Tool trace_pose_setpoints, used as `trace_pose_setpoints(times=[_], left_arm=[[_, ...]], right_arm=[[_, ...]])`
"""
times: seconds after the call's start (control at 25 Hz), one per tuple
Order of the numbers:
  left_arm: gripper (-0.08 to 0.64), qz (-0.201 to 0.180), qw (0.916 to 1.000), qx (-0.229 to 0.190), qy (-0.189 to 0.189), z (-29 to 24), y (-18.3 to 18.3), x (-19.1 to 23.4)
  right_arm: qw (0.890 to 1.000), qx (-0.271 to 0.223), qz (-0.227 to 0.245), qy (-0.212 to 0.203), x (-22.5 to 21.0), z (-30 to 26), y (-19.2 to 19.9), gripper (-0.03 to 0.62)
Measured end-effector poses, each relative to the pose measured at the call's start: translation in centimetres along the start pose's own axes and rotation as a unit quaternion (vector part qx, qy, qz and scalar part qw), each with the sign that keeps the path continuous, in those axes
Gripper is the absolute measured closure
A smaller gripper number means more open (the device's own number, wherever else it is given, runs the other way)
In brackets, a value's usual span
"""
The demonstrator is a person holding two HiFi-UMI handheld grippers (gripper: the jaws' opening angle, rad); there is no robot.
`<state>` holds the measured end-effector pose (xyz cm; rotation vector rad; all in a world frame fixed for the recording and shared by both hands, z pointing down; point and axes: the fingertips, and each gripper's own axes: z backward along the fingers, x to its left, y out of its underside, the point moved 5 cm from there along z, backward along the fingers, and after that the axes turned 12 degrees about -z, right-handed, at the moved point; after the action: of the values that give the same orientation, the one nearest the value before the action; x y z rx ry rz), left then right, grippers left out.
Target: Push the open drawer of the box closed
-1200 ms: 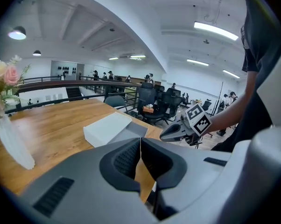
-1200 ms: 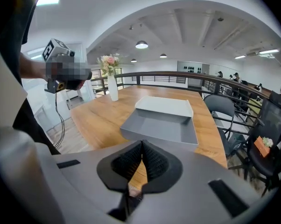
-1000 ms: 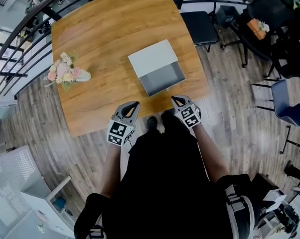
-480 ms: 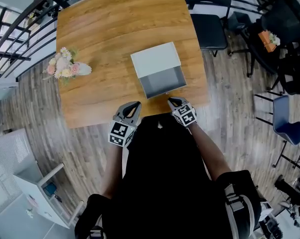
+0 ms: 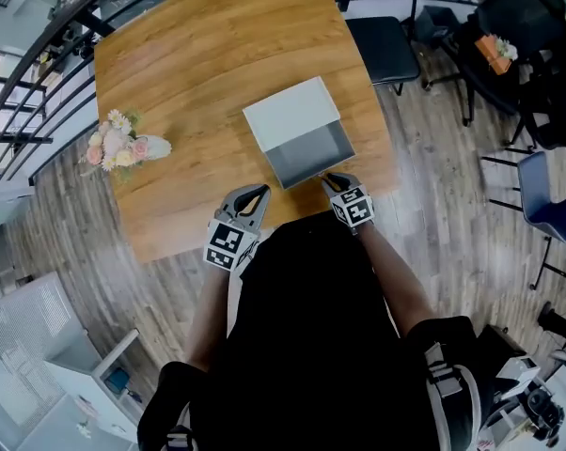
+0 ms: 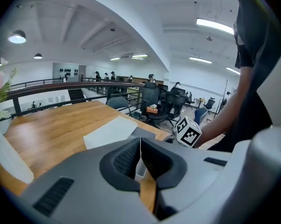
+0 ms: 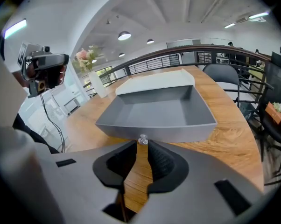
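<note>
Grey plastic drawer (image 5: 313, 154) stands pulled out of the white rectangular box (image 5: 290, 111) on the light wooden table (image 5: 189, 54), jutting from the box's near face toward you. Your right gripper (image 5: 332, 180) is at the drawer's front wall, on the side away from the box. Its jaws have just been opening and stand a narrow gap apart — the small clear knob (image 7: 143, 139) sits at their tips, unpinched. Your left gripper (image 5: 256, 193) hangs nearer you than the box and to its left, apart from the drawer, jaws pressed together on nothing. Pink and white flowers (image 5: 123, 144) stand well left of the box.
</note>
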<state>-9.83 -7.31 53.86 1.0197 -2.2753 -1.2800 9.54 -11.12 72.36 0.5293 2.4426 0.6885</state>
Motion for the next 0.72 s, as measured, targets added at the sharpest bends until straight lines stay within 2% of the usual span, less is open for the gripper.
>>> trace_pose_setpoints(times=[0.2,0.32,0.44,0.72], left_arm=[[0.534,-0.019,0.9996,0.005,0.021,0.1,0.5,0.5],[0.534,-0.024,0.9993,0.001,0.029,0.2,0.9,0.6],[0.534,-0.025,0.9989,0.014,0.039,0.3,1.6,0.9],[0.534,-0.024,0.999,-0.001,0.038,0.0,1.8,1.8]], right_arm=[[1.0,-0.002,-0.022,0.008,-0.1,-1.1,0.5,0.471],[1.0,-0.003,-0.026,0.012,0.0,-1.5,0.6,0.471],[0.999,-0.007,-0.029,0.017,0.2,-2.0,0.4,0.471],[0.999,-0.009,-0.035,0.028,0.1,-2.6,0.3,0.502]])
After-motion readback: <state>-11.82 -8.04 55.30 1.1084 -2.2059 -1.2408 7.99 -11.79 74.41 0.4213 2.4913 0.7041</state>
